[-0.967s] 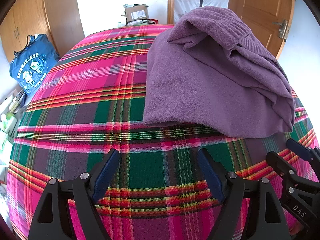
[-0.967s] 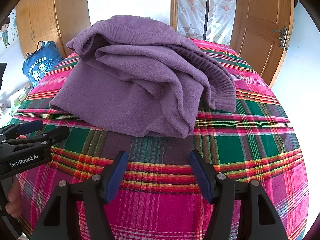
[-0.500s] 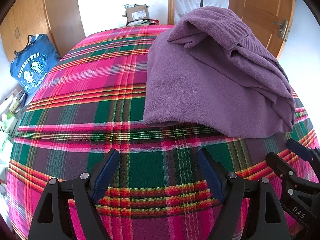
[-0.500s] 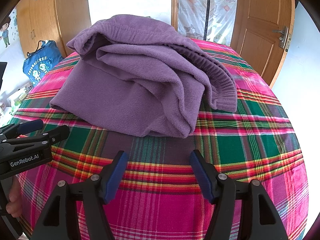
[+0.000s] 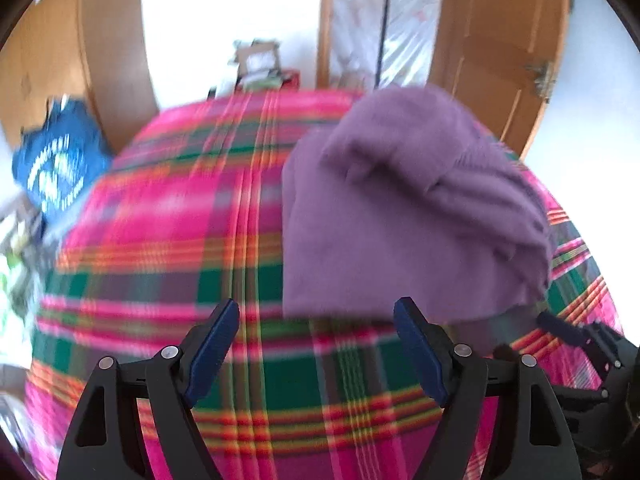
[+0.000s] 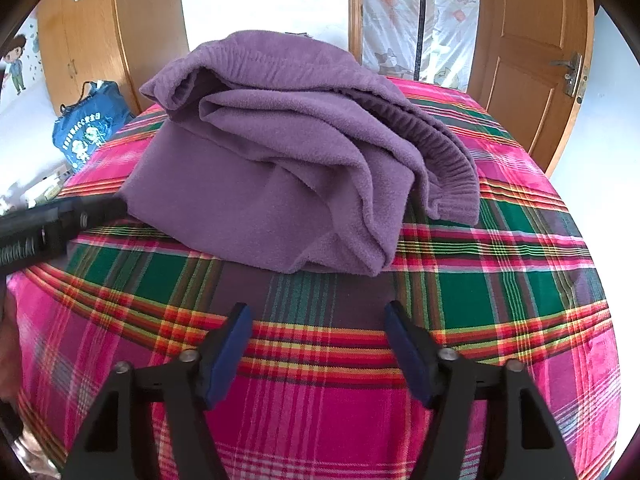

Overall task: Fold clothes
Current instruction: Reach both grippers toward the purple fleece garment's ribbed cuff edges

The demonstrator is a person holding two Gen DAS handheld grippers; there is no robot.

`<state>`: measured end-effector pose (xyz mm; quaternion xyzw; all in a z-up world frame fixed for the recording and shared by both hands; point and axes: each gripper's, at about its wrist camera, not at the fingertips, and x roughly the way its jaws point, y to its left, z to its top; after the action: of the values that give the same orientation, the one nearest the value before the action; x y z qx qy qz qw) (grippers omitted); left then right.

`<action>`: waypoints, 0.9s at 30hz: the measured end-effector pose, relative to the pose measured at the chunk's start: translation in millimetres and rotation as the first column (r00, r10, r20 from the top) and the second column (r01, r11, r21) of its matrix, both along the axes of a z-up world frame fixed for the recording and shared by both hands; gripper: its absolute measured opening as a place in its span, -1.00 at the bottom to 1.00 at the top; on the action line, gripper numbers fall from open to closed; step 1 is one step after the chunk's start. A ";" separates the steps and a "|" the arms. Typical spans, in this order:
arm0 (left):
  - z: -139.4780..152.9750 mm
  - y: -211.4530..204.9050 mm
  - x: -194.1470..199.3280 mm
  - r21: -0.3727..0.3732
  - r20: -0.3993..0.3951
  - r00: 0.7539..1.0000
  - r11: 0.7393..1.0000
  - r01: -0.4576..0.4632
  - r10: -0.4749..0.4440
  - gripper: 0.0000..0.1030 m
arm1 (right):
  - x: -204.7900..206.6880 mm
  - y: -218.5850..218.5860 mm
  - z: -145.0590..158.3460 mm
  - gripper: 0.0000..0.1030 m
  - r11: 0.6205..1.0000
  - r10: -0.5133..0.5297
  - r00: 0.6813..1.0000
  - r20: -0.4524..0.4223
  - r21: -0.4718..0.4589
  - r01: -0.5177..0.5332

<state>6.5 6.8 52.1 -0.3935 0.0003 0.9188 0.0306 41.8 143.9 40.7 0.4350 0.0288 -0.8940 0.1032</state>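
Right gripper (image 6: 316, 320): jaws wide but closing, nothing between them, only plaid cloth (image 6: 500, 292) beneath. Left gripper (image 5: 316, 316): jaws wide, empty, the view blurred. Purple fleece garment (image 6: 280, 168): bunched in loose folds on the plaid cloth, at 12 o'clock from the right gripper, near but not touched; at 1 o'clock from the left gripper. Blue bag (image 6: 86, 132): at 10 o'clock, beside wooden cupboard (image 6: 84, 48). Wooden door (image 6: 536, 56): at 2 o'clock.
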 end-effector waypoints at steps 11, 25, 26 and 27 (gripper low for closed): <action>27.7 16.4 -40.0 -0.192 -0.097 0.984 0.973 0.126 -0.147 0.57 | -16.0 68.5 37.9 -0.01 0.992 -0.097 0.989 -0.114 -0.097 0.087; 31.1 27.8 -76.4 -0.219 -0.109 0.973 0.959 0.177 -0.204 0.54 | -99.1 97.7 0.2 -0.01 0.968 -0.195 0.981 0.023 -0.158 0.196; 32.1 28.5 -79.1 -0.221 -0.109 0.972 0.959 0.180 -0.207 0.52 | -102.9 97.7 -1.7 -0.01 0.966 -0.194 0.981 0.028 -0.170 0.196; 33.0 29.3 -81.7 -0.224 -0.109 0.971 0.957 0.183 -0.211 0.51 | -105.0 97.8 -2.9 -0.02 0.965 -0.192 0.981 0.030 -0.178 0.194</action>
<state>-75.2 36.1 85.1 -0.3309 0.1397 0.9299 0.0798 -63.2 241.7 37.8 0.4301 -0.0954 -0.8961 0.0548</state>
